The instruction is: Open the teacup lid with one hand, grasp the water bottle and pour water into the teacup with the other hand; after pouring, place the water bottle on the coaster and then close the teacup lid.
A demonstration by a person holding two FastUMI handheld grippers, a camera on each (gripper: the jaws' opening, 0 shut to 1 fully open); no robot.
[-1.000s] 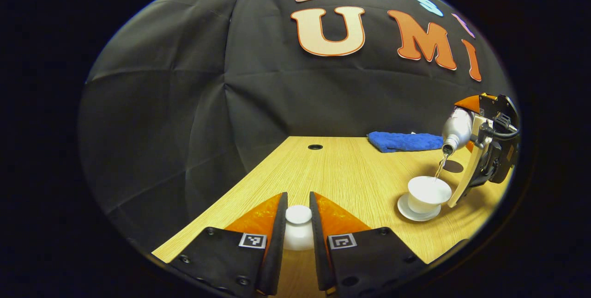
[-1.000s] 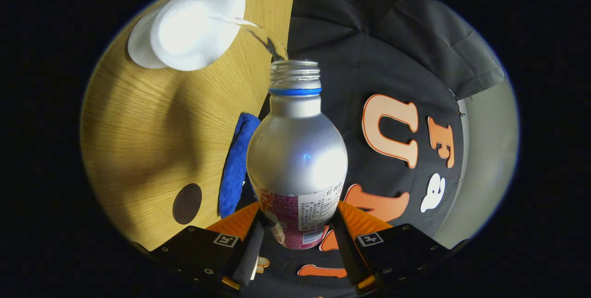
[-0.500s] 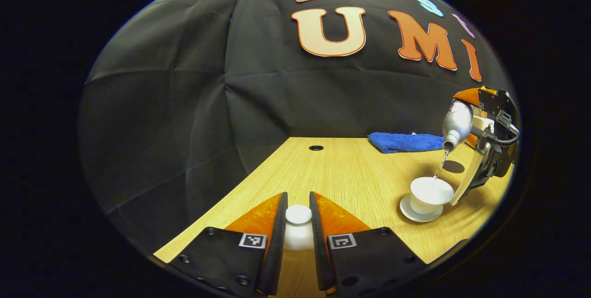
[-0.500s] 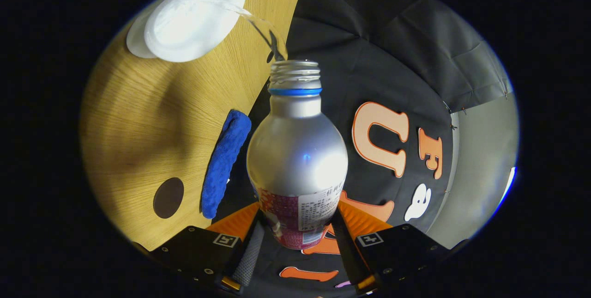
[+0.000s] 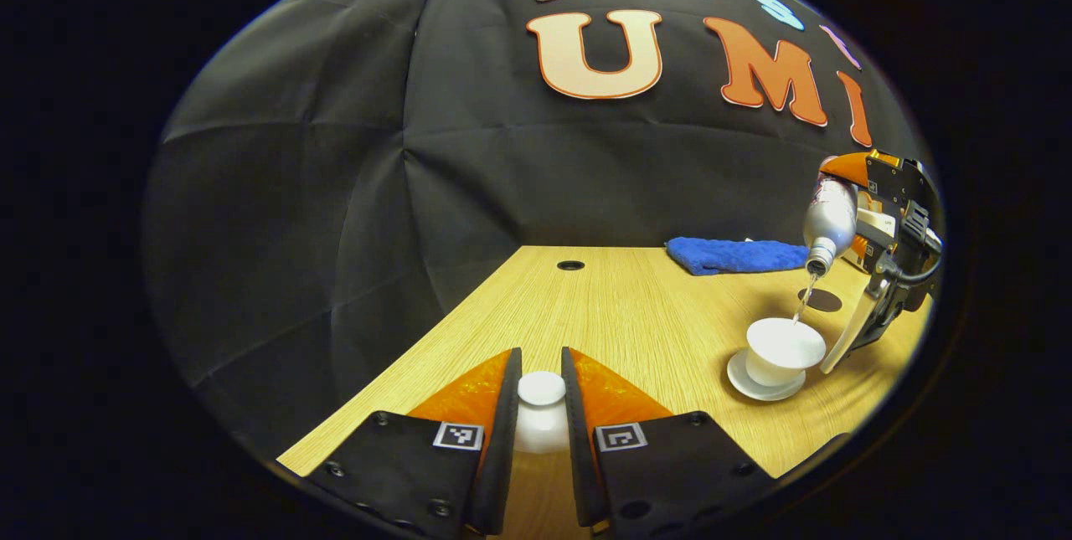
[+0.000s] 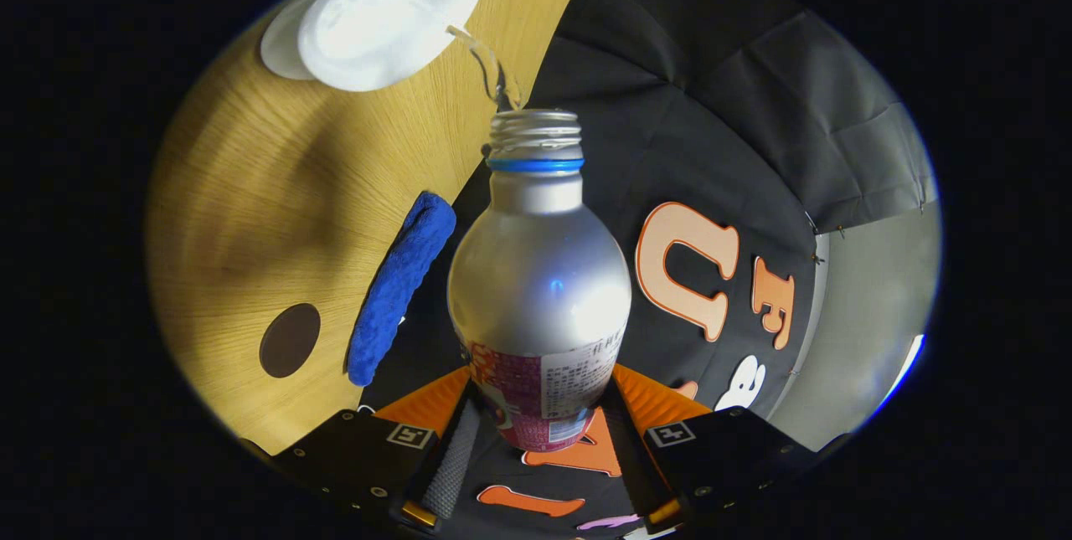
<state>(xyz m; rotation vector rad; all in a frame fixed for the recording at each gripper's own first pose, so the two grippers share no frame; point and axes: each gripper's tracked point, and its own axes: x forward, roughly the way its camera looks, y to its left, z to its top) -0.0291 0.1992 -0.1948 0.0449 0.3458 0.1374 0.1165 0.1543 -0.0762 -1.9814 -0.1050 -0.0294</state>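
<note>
Tilted steeper since earlier, the bottle (image 6: 538, 272), clamped by the right gripper (image 6: 540, 431), pours near the cup (image 5: 785, 350) rim; spill risk. Left gripper (image 5: 540, 406) clenches the lid (image 5: 541, 419).

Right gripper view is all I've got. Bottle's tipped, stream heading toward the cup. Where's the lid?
Observer: The teacup lid sits between the left gripper fingers, held low over the near end of the table, well away from the teacup.
Operator: Is the stream landing inside the cup?
Observer: Yes. From the side, the water drops from the water bottle mouth just inside the cup's far rim; I see no spill on the saucer.
Operator: Coaster free for set-down?
Observer: The dark coaster lies bare just behind the cup, under the right gripper.
</note>
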